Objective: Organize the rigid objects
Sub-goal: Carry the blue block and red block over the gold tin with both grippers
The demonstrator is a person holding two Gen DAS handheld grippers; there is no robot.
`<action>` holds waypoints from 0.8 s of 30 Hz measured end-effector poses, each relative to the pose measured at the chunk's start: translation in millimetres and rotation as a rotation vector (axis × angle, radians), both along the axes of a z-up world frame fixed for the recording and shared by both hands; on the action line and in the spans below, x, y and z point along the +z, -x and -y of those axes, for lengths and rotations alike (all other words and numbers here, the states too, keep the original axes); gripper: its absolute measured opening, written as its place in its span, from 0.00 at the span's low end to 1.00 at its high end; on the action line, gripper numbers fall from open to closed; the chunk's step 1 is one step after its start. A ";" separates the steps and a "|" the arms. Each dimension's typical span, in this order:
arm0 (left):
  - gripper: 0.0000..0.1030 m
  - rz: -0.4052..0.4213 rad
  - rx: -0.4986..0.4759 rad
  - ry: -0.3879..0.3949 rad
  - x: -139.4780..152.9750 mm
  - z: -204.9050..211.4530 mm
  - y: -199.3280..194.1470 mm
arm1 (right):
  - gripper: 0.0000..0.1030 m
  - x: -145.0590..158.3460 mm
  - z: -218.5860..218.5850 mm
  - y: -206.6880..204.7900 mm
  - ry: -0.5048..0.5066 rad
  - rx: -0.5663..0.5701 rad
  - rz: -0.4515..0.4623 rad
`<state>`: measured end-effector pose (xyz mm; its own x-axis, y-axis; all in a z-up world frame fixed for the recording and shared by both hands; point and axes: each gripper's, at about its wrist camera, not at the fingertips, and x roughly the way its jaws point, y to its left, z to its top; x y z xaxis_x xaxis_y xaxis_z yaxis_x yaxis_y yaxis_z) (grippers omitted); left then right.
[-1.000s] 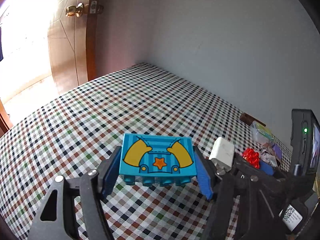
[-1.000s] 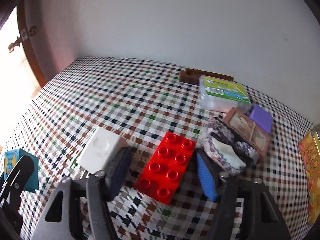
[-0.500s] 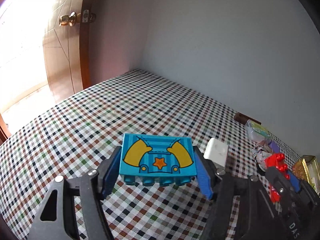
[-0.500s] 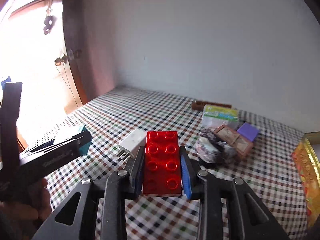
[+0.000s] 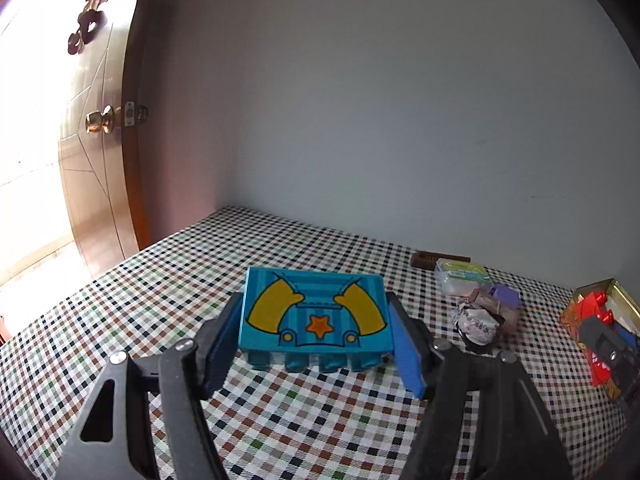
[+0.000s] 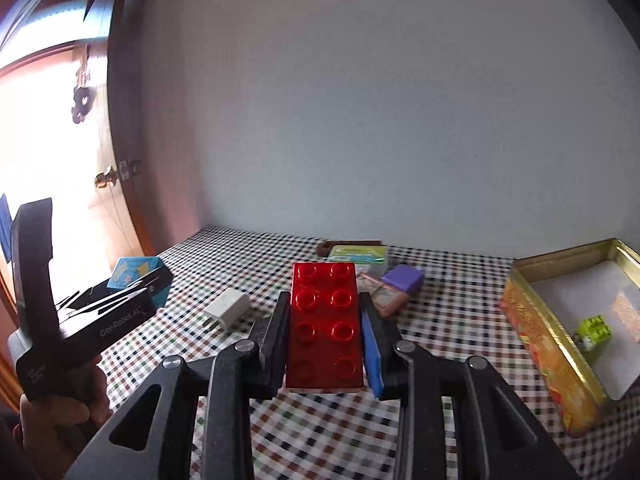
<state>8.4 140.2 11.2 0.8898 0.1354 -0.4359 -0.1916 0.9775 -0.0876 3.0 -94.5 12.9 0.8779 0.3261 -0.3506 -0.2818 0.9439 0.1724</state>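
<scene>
- Change: a second ago our right gripper (image 6: pixel 326 356) straddled the red brick (image 6: pixel 325 326) flat on the table with its fingers spread; half a second ago it had already closed on it; now the brick is lifted clear of the checked tablecloth (image 6: pixel 256 256).
- The gold tin (image 6: pixel 552 344) has come into the right view, open, with a small green block (image 6: pixel 594 330) inside. We read that as the drop-off, so the right side looks to be in the carry phase.
- Left gripper (image 5: pixel 316 344) is unchanged in grip: it keeps the blue printed brick (image 5: pixel 314 312) pinched, raised above the cloth. Its view has tilted up, showing more wall and door.
- Red brick vs fingers: clamped on its two long sides, studs up, long axis pointing away from the camera, far half sticking out past the fingertips (image 6: pixel 370 352).
- Blue brick vs fingers: held by its short ends, printed face up toward the camera, studs toward us, roughly centred between the pads.
- Still on the table: white charger (image 6: pixel 228 306) just left of the red brick in the right view, plus a cluster near the wall with a purple block (image 6: pixel 404 278) and a clear plastic box (image 6: pixel 360 258).
- Implication: two bricks in hand, tin well right of both; we judge the right one goes in first.
</scene>
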 end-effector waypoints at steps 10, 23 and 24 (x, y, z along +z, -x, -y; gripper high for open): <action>0.66 -0.007 -0.038 -0.068 -0.6 39.2 6.9 | 0.33 5.8 26.7 10.1 -0.010 -0.068 0.024; 0.66 -0.041 -0.103 -0.083 -0.5 87.8 9.0 | 0.33 8.3 47.1 21.8 0.074 -0.134 0.076; 0.66 -0.043 -0.108 -0.085 -0.6 92.3 9.2 | 0.33 8.5 50.9 22.1 0.074 -0.141 0.078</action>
